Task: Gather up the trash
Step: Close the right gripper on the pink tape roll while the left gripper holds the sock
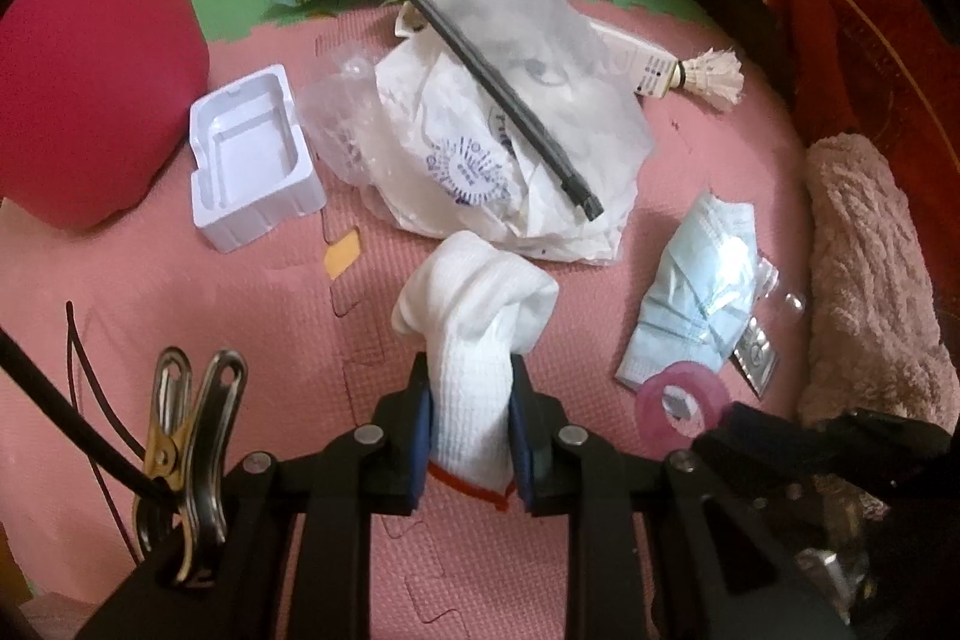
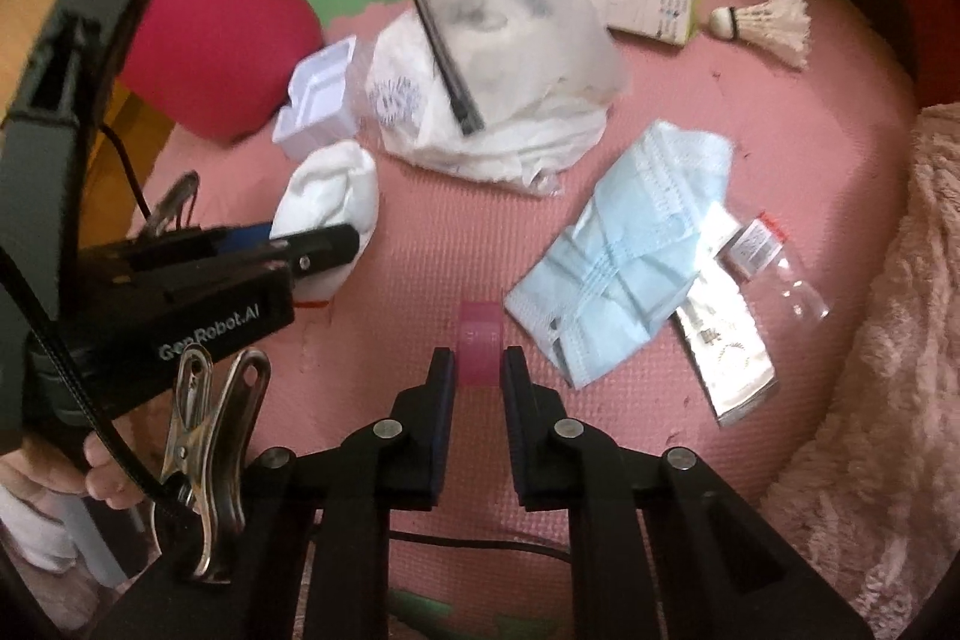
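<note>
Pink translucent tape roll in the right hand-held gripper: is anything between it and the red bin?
Yes. In the right wrist view, the left hand-held gripper with its white knitted sock and the white plastic tray sit between the pink translucent tape roll and the red bin.

Only clear text: "GenRobot.AI" in white on black body of left gripper (image 2: 312, 244), left side of right wrist view. Blue round stamp on white plastic bag (image 1: 480, 160), frame centre, unreadable. Box print by shuttlecock too small.
</note>
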The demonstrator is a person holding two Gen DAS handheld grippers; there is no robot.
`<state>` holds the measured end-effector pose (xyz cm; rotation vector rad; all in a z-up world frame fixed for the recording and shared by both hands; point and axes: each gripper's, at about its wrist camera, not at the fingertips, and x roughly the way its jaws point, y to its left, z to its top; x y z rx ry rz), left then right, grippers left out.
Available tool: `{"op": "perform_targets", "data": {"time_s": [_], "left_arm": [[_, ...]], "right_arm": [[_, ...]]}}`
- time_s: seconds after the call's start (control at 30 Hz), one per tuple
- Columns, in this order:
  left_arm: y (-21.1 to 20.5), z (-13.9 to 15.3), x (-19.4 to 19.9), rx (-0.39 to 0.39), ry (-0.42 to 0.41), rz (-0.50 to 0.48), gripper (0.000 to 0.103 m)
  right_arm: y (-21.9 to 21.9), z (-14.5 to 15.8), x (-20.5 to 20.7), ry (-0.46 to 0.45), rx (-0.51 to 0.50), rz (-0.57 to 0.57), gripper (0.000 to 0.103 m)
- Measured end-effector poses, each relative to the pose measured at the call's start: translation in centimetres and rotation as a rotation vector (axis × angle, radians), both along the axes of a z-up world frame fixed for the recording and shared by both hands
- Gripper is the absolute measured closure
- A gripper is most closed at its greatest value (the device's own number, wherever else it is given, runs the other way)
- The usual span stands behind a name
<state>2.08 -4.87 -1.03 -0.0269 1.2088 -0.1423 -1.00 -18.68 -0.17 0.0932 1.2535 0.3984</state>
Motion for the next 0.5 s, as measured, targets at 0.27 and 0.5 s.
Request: {"op": "perform_targets", "data": {"time_s": [0.27, 0.5], "left_arm": [[0.4, 2.5, -0.5, 0.003, -0.071, 0.014, 0.080], [1.2, 6.3, -1.1, -0.018, -0.157, 0.045, 0.080]], "right_arm": [[-2.1, 3.5, -0.7, -0.099, 0.061, -0.067, 0.086], [-1.9, 6.4, -1.2, -0.170, 0.089, -0.063, 0.086]]}}
